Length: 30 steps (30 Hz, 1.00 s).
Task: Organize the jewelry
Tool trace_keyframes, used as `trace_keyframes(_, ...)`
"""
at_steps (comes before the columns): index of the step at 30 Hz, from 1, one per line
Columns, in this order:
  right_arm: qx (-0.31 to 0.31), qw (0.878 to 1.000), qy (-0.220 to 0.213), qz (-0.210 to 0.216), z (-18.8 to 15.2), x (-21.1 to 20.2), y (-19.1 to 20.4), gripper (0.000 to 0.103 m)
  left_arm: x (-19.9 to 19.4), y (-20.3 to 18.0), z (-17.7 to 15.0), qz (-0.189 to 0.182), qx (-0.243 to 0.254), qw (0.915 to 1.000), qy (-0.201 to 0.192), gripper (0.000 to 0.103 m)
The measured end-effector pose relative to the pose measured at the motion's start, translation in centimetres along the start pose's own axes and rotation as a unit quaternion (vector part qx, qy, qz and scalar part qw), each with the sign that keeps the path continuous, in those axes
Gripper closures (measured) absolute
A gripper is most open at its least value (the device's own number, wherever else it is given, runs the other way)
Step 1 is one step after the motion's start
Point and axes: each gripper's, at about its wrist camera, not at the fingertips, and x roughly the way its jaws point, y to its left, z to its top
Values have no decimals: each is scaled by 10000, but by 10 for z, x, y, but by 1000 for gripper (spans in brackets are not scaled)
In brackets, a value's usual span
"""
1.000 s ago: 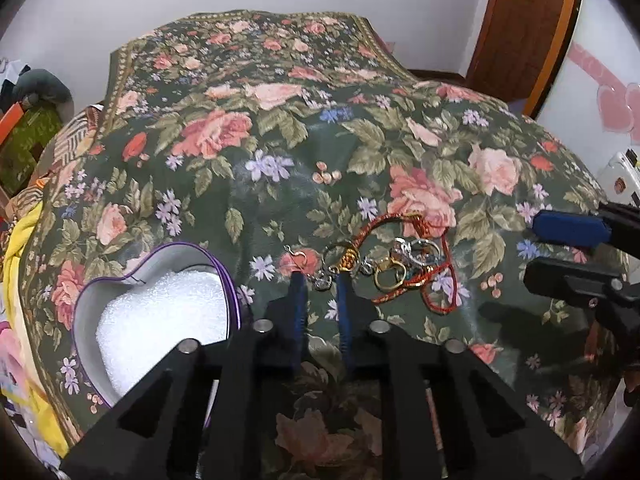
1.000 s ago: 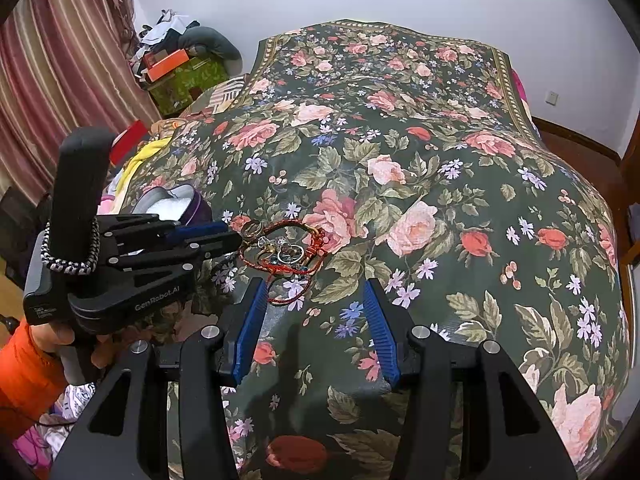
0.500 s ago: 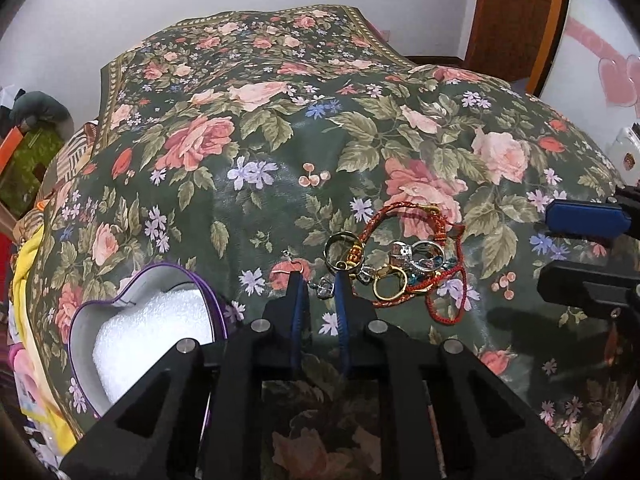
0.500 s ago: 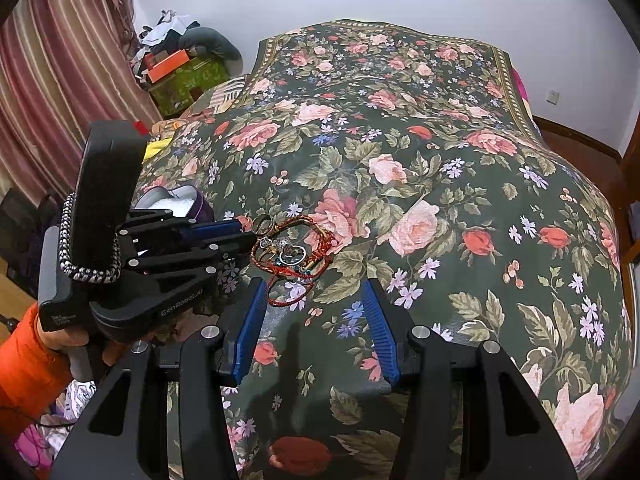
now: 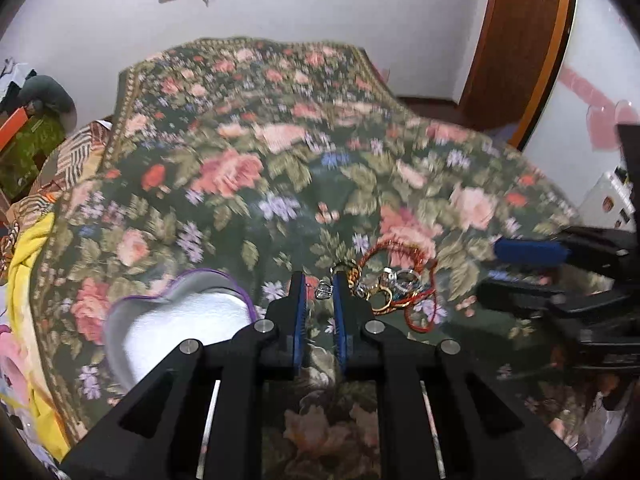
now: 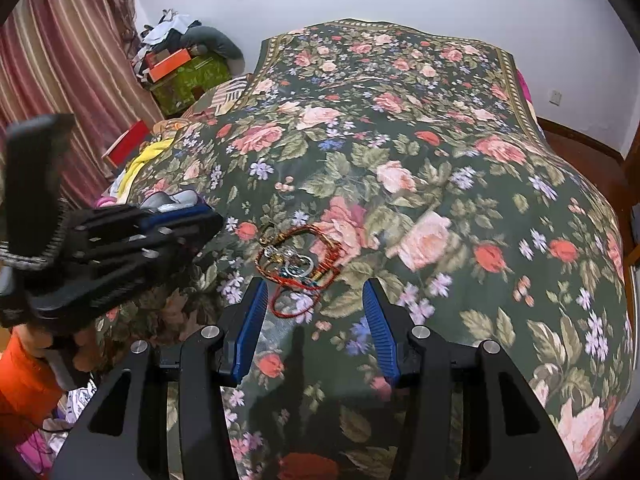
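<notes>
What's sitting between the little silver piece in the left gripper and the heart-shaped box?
Nothing visible. The left gripper pinches the small silver piece, and the open heart-shaped box lies just left of it on the floral bedspread. The remaining jewelry pile sits on the opposite side.

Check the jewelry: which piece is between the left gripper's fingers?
The small silver piece, pinched at the left gripper tips. The gold ring, silver rings and red cord bracelets lie on the bedspread.

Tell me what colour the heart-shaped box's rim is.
Purple, on the heart-shaped box; clearest in the left wrist view.
</notes>
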Motion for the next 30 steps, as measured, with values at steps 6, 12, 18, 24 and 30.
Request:
trace_keyframes(6,-364,9992,143,75,19,16,22,57,-39,25,4,55,-221,9988,-433,91)
trace_keyframes(12,-586,9974,417,18,35,44,38,57,-56,52,1,93,-427,9970,-643,91)
trace_keyframes(18,-766,9943,727,-139,40,69,47,57,-53,64,-7,0,-514,9965,-662,91)
trace_keyframes(24,-1030,9901,906,-314,41,85,57,58,-46,70,-13,-100,-576,9964,-619,91)
trace_keyframes(30,-1242,9867,931,-482,41,93,59,83,-41,70,-16,-137,-602,9964,-589,91)
